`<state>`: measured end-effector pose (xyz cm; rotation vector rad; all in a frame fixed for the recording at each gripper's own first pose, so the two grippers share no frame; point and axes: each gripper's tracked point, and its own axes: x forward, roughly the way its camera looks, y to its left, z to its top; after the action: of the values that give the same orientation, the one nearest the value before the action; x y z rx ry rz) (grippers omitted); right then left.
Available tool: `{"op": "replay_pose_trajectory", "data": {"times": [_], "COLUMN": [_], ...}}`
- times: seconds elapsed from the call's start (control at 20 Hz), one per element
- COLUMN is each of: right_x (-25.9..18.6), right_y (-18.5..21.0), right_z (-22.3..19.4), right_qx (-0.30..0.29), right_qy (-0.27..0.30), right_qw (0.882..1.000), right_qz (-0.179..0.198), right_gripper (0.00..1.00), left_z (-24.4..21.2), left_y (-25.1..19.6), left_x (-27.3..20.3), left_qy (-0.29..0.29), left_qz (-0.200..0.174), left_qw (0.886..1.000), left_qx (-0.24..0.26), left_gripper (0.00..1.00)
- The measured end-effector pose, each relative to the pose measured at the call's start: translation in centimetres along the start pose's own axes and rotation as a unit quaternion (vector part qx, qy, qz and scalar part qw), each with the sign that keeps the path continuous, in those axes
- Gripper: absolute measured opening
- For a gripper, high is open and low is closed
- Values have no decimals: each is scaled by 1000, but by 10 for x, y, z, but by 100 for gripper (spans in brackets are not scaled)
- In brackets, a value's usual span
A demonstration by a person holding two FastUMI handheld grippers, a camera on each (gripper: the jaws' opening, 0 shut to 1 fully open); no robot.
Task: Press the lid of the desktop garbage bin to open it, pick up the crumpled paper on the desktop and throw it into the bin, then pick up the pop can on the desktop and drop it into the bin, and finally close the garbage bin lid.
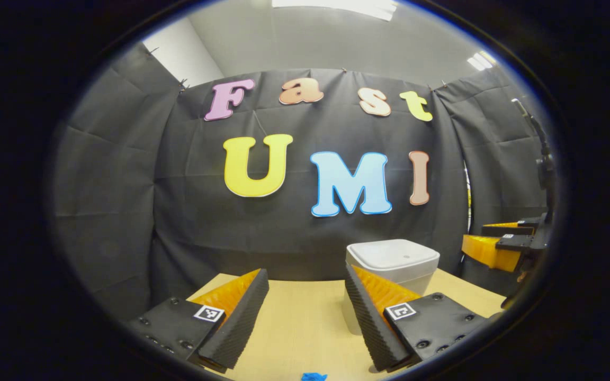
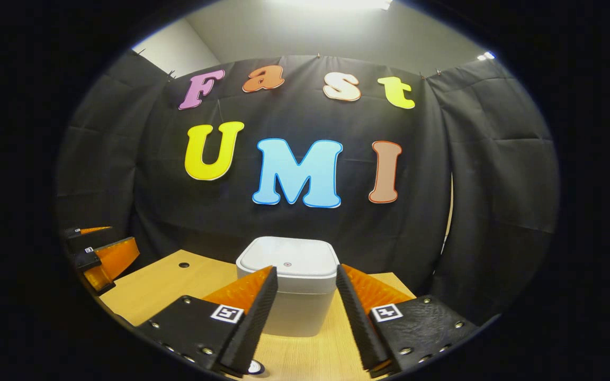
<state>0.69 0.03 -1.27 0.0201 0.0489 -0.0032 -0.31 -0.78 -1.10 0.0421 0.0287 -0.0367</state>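
With both pairs of fingers spread wide and nothing between them, I judge the job barely begun. My right gripper [image 2: 305, 317] hangs just in front of the garbage bin [image 2: 289, 286], fingers framing its white body, and the lid [image 2: 288, 257] lies flat and closed with a small button mark near its middle. My left gripper [image 1: 305, 323] sits farther off, with the bin ahead and to the right of its fingers. So the lid press is still to do, and after it the paper, the can and the closing; I would take the press with the right, since it is already lined up on the bin.

In the left gripper view there is a small blue scrap [image 1: 314, 377] on the desktop [image 1: 299, 317] near its fingers; I cannot tell what it is. The right gripper view adds a dark hole [image 2: 184, 264] in the desk left of the bin, and a round object [image 2: 254, 367] under its left finger, too cut off to name. Each view catches the other gripper at its edge, beside the bin.
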Motion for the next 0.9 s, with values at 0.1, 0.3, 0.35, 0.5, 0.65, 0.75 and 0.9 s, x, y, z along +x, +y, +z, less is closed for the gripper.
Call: {"op": "replay_pose_trajectory", "data": {"times": [0.1, 0.3, 0.35, 0.5, 0.65, 0.75, 0.9], "right_x": [6, 11, 16, 19, 22, 28, 52], "right_y": [2, 3, 4, 10, 12, 12, 20], "right_z": [-1, -7, -7, -7, -11, -12, -13], "right_qx": [4, 15, 22, 37, 41, 28, 15], "right_qy": [4, 11, 15, 21, 23, 24, 31], "right_qw": [1000, 1000, 1000, 999, 998, 999, 998], "right_qz": [1, 5, 4, 18, 32, 29, 45], "right_gripper": [60, 30, 24, 1, 1, 0, 0], "left_z": [2, 1, 1, -1, -4, -5, -4], "left_y": [3, 5, 6, 6, 5, 5, 3], "left_x": [2, 1, 3, 4, 5, 5, 6], "left_qy": [-1, -2, -2, 0, 1, 2, 4], "left_qz": [3, 7, 7, 8, 9, 11, 13], "left_qw": [1000, 1000, 1000, 1000, 1000, 1000, 1000], "left_qx": [2, 7, 7, 4, 0, -4, -7], "left_gripper": [94, 94, 94, 94, 94, 94, 94]}}
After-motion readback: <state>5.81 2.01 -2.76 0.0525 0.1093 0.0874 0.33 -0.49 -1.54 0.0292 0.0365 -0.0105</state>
